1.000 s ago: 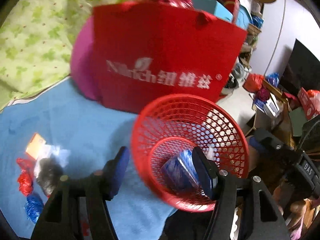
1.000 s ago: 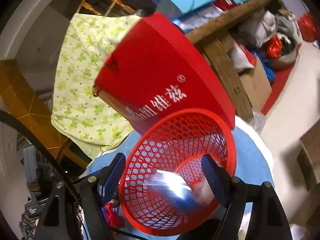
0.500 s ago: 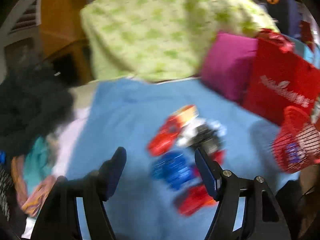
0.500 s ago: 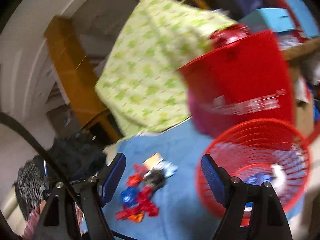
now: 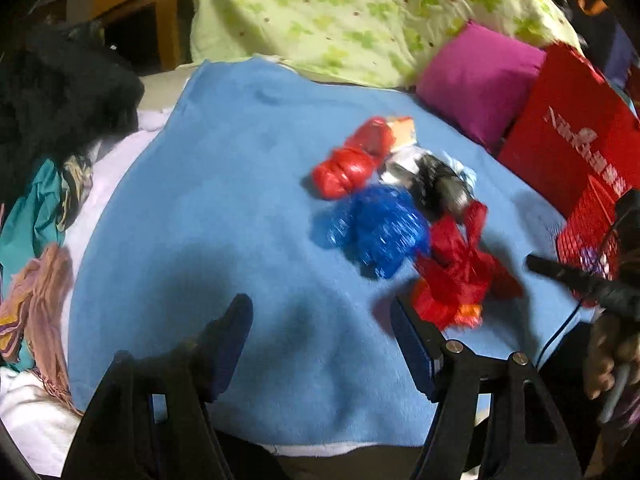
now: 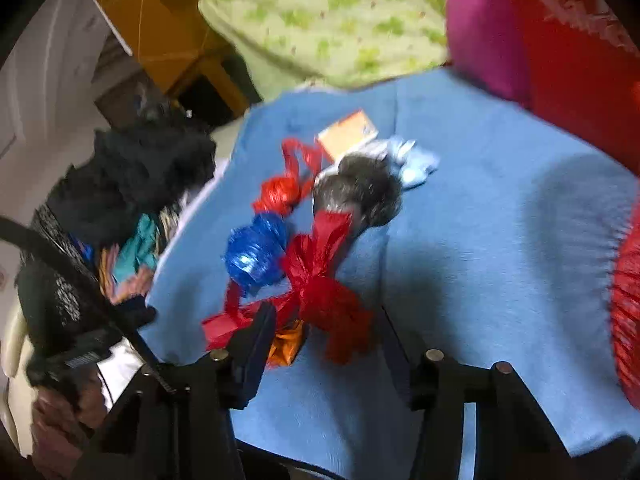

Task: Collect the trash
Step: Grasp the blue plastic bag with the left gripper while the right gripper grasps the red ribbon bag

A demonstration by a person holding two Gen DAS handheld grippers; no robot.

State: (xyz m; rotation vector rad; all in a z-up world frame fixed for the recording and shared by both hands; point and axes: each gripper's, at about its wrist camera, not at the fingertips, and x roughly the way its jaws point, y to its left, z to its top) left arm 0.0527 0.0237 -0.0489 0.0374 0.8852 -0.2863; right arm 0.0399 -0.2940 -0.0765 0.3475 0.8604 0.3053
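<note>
Blue blanket (image 5: 224, 184): wrapper pile heaped for pickup. Right gripper (image 6: 324, 334) jaws closing round red wrapper (image 6: 320, 280); left gripper (image 5: 320, 320) spread, empty, beside pile.

Both wrist views look steeply down from close above the blue cloth (image 5: 224, 216) — the left from its near edge, the right from nearer the red mesh basket (image 6: 628, 312). They share the cloth's trash pile (image 5: 400, 216) — and the pillows behind.
</note>
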